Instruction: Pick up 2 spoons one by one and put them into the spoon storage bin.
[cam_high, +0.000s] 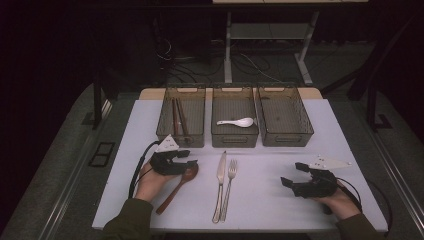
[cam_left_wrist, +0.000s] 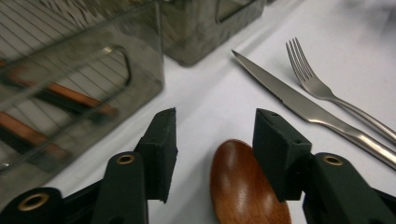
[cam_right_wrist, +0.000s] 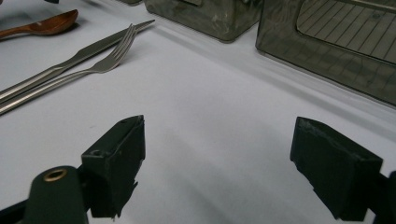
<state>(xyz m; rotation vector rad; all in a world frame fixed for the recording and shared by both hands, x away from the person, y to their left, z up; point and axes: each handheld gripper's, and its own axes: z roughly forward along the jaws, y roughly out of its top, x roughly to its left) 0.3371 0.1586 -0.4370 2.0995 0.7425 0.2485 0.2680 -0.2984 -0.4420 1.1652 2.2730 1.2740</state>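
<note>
Left hand-held gripper (cam_left_wrist: 212, 140): jaws part-open, straddling bowl of brown wooden spoon (cam_left_wrist: 245, 186) lying on white worktop (cam_left_wrist: 219, 93); no grip. Right hand-held gripper (cam_right_wrist: 233, 163): wide open, empty. Risk: off-centre pinch on rounded bowl, spoon skids out

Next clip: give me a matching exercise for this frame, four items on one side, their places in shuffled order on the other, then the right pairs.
Items:
1. wooden spoon
2. white spoon
3. chopsticks
4. knife

Places:
A. in the middle bin
B. on the table, beside the fork
C. in the left bin
D. bowl between the jaws of the left hand-held gripper

Pairs: 1-D, 2-A, 3-C, 4-B
</note>
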